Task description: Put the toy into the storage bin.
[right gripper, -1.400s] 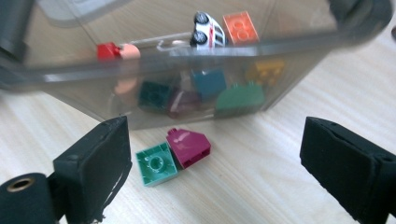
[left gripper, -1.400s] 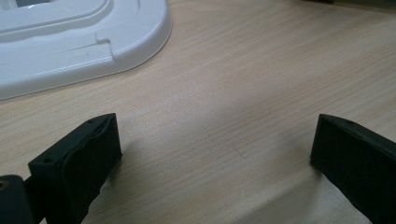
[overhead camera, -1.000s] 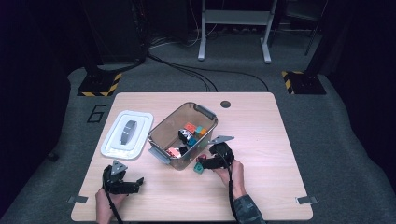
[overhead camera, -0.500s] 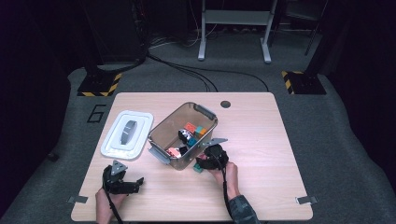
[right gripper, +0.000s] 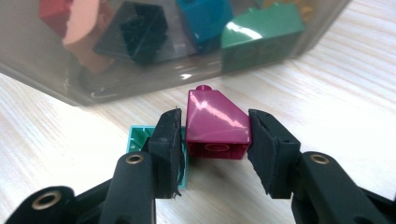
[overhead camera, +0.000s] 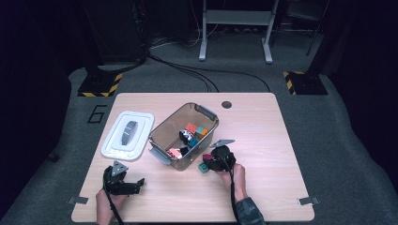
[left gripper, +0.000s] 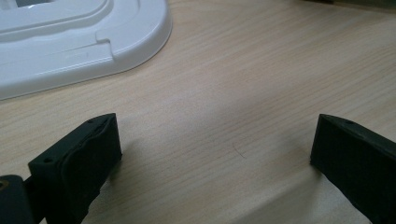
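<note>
A magenta sloped brick (right gripper: pixel 215 126) sits between the jaws of my right gripper (right gripper: pixel 215 140), which is shut on it just above the table. Beside it, partly behind the left jaw, lies a teal brick (right gripper: pixel 138 139). In the high view the right gripper (overhead camera: pixel 217 159) is at the near side of a clear plastic bin (overhead camera: pixel 164 136) with the magenta brick (overhead camera: pixel 207 157) and teal brick (overhead camera: pixel 203 167) at its tip. The bin holds several coloured bricks (right gripper: pixel 205 23). My left gripper (overhead camera: pixel 123 183) rests near the table's front left, open, with bare wood between its jaws (left gripper: pixel 215 154).
The bin's white lid (overhead camera: pixel 127 134) lies flat left of the bin; its corner (left gripper: pixel 84 42) is just ahead of the left gripper. A round hole (overhead camera: pixel 226 104) marks the table's far edge. Bare wood extends to the right of the bin.
My right gripper has moved left toward the bin's near side and its jaws now hold the magenta brick. The left gripper has stayed in place.
</note>
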`<move>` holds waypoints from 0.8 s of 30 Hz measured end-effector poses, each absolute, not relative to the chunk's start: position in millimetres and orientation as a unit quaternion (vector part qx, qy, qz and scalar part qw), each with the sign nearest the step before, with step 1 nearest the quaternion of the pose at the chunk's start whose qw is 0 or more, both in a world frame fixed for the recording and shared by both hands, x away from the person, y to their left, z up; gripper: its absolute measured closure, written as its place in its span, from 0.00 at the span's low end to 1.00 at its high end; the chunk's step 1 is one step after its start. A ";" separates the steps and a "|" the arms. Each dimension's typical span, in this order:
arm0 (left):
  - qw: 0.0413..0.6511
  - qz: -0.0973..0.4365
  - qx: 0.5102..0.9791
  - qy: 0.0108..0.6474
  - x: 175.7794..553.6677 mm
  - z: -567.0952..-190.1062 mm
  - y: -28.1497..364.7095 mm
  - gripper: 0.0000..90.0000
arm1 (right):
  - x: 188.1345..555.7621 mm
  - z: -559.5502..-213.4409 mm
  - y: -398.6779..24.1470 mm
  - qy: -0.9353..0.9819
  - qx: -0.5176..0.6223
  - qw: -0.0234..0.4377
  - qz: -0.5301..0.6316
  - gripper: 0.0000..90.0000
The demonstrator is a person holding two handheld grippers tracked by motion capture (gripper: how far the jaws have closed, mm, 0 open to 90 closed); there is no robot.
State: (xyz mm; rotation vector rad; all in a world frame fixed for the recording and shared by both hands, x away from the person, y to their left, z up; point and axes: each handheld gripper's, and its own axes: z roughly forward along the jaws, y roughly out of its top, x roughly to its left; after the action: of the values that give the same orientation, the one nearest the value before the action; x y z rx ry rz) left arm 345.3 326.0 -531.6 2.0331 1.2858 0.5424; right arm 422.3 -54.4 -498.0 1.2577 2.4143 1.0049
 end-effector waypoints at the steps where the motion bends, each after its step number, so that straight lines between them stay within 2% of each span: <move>1: 0.332 0.207 0.777 0.493 345.2 -531.7 325.8 0.02 | 422.2 -497.8 -55.7 0.827 0.430 0.119 0.342 0.62; 9: 0.332 0.207 0.777 0.493 345.2 -531.7 325.8 0.02 | 417.7 -496.7 -70.7 0.822 0.438 0.120 0.344 0.61; 10: 0.331 0.208 0.777 0.493 345.2 -531.6 325.9 0.02 | 417.6 -496.8 -73.0 0.822 0.438 0.115 0.346 0.56; 14: 0.331 0.208 0.777 0.493 345.2 -531.6 325.9 0.02 | 418.5 -496.8 -76.5 0.818 0.444 0.113 0.348 0.51; 18: 0.331 0.207 0.778 0.493 345.1 -531.5 325.9 0.02 | 420.8 -495.4 -73.4 0.816 0.443 0.116 0.353 0.51; 24: 0.332 0.207 0.777 0.493 345.2 -531.7 325.8 0.02 | 422.8 -495.1 -73.0 0.811 0.454 0.128 0.346 0.58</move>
State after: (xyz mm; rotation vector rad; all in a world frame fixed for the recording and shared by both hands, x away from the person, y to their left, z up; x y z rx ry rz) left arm 345.2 325.8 -531.7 2.0304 1.2885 0.5399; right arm 422.8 -73.0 -495.1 1.3222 2.3593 1.0051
